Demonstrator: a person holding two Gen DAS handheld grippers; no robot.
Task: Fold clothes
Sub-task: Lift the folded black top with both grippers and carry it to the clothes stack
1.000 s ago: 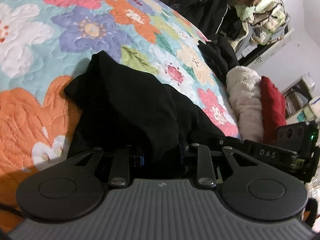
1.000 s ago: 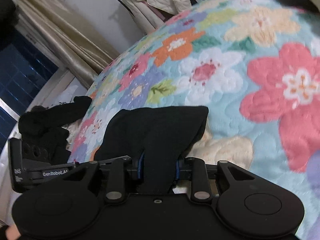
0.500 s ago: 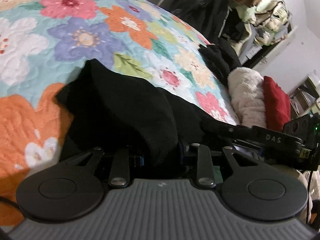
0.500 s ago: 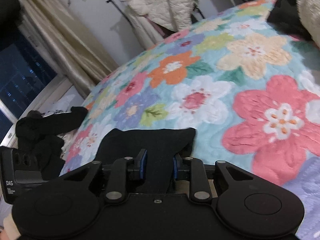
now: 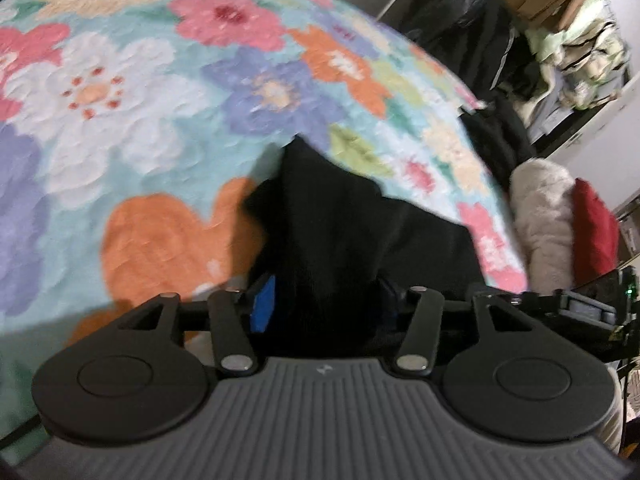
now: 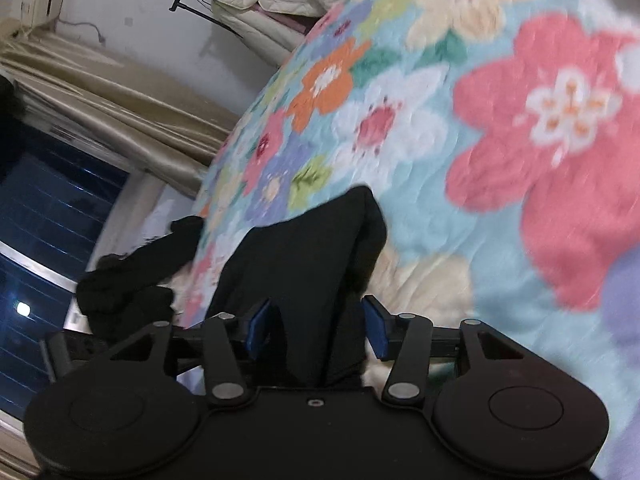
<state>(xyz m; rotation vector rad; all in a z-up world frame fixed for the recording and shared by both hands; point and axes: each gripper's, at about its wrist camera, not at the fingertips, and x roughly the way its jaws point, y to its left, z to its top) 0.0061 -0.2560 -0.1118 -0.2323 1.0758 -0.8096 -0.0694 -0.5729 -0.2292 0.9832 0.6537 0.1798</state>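
A black garment (image 5: 340, 232) lies bunched on the floral quilt (image 5: 132, 104). In the left wrist view my left gripper (image 5: 326, 304) has its blue pads spread apart with the cloth lying between them, not pinched. In the right wrist view the same black garment (image 6: 304, 276) lies between the pads of my right gripper (image 6: 316, 328), which stand wide apart and open. The right gripper's body shows at the right edge of the left wrist view (image 5: 580, 304).
A cream fluffy cushion (image 5: 540, 216) and a red cushion (image 5: 596, 228) lie at the bed's right edge. Dark clothes (image 5: 496, 132) are piled behind them. Another black garment (image 6: 132, 276) lies at the bed's left edge near a curtain (image 6: 100, 100) and window.
Both grippers have opened: their pads were closed on the black cloth and now stand apart. Both cameras have shifted and the views are blurred.
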